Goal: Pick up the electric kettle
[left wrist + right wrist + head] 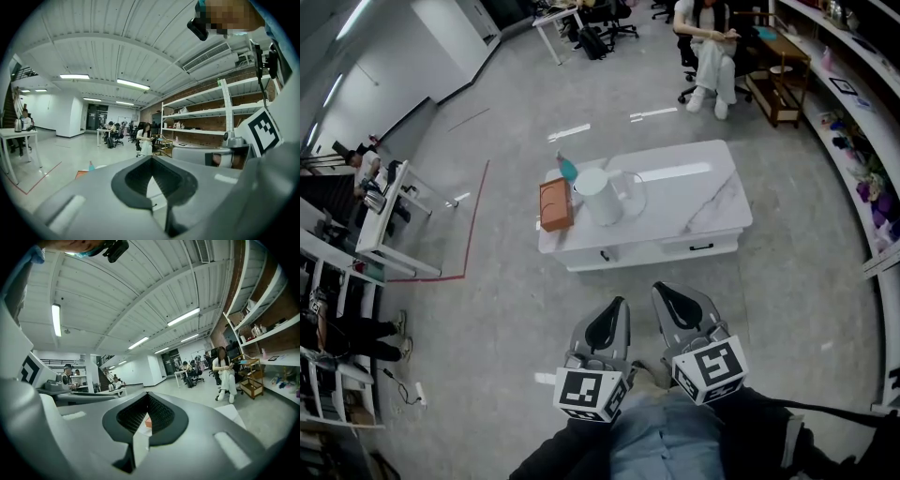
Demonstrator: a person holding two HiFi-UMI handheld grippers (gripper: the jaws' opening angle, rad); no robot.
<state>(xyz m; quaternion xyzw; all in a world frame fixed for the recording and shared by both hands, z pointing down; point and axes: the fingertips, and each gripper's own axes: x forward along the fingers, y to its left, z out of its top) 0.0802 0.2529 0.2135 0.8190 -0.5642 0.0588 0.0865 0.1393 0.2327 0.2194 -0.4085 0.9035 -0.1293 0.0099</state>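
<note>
**Both grippers held low, kettle waiting on the table**

The person stands a little way back from a low white table (698,202) with a marbled top. The white electric kettle (597,195) stands upright near the table's left end. A clear glass jug (630,193) is just beside it on the right. A brown box (555,204) lies to its left at the table's edge, and a small teal bottle (567,169) stands just behind.

Both tools are held close to the person's body, side by side and well apart from the table. The left gripper (617,305) has its fingers pressed together with nothing between them. The right gripper (664,291) is the same, fingers closed on nothing.

Further back, a seated person (712,42) in pale clothes sits on an office chair near the shelving along the right wall.
</note>
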